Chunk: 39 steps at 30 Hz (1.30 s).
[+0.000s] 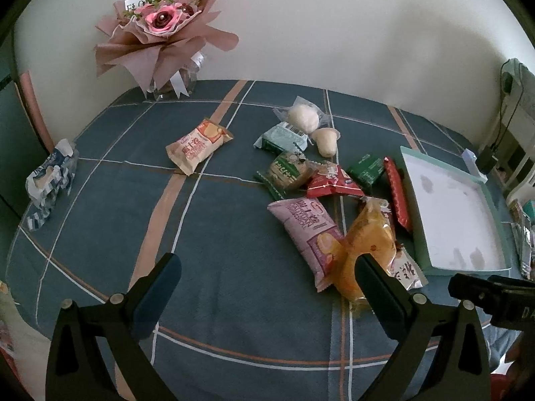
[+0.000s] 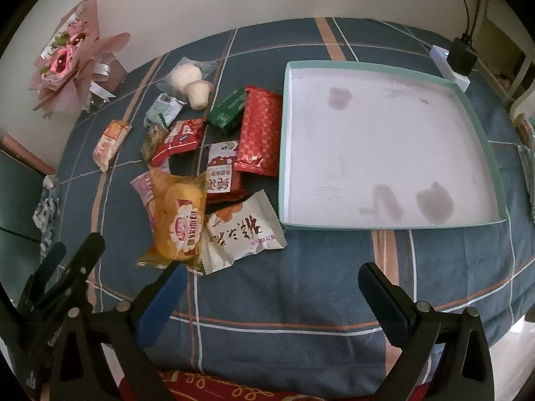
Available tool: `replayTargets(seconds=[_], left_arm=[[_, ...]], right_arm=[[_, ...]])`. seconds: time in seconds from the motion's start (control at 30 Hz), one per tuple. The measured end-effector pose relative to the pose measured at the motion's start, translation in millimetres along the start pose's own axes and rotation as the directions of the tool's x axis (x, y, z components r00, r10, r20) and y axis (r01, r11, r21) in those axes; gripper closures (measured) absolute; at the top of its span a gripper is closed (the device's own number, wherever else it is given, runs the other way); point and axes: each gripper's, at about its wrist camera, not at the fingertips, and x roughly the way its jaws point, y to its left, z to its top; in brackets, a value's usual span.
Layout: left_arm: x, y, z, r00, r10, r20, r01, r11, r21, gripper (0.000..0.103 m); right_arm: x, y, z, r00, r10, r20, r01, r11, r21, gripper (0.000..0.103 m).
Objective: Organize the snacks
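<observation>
While both tools hung low over the plaid-covered counter (image 2: 301, 287), the left gripper (image 1: 267, 272) stood with its fingers spread wide and nothing between them, and the right gripper (image 2: 272, 282) was spread just as wide and equally empty. Just ahead of the left gripper's right finger lay a clear yellow cake packet (image 1: 366, 244), overlapping a pink-purple packet (image 1: 306, 230) on its left and a white packet with dark lettering (image 1: 406, 269) on its right. In the right wrist view the same yellow cake packet (image 2: 180, 220) sat just beyond the right gripper's left finger, with the white packet (image 2: 242, 230) touching it.

Farther out the heap went on: a red-and-white packet (image 2: 222, 170), a long red foil packet (image 2: 259, 130), a dark green packet (image 2: 227, 110), a small red packet (image 2: 180, 137), a green biscuit packet (image 1: 289, 170), a pale green packet (image 1: 284, 137), a small cream cup (image 1: 327, 140) and a round white bun in clear wrap (image 1: 302, 117). An orange-and-cream packet (image 1: 197, 145) lay by itself, well apart to the left of the heap.

Right of the snacks, just beside the long red packet, sat a shallow teal-rimmed tray (image 2: 388, 65) with a stained white floor and no snack in it. At the far left corner stood a pink paper bouquet (image 1: 160, 33), and a crumpled blue-and-white wrapper (image 1: 50, 180) lay at the counter's left edge. A white power strip with a black plug (image 2: 459, 63) sat behind the tray.
</observation>
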Motion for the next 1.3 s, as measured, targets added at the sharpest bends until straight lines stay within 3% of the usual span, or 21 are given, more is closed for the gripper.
replayTargets(seconds=[1.3], left_arm=[[6.4, -4.6, -4.6, 0.999, -0.037, -0.024, 0.037, 0.999, 0.0, 0.0]], right_arm=[[-1.4, -1.4, 1.3, 1.0, -0.004, 0.006, 0.004, 1.0, 0.017, 0.0]])
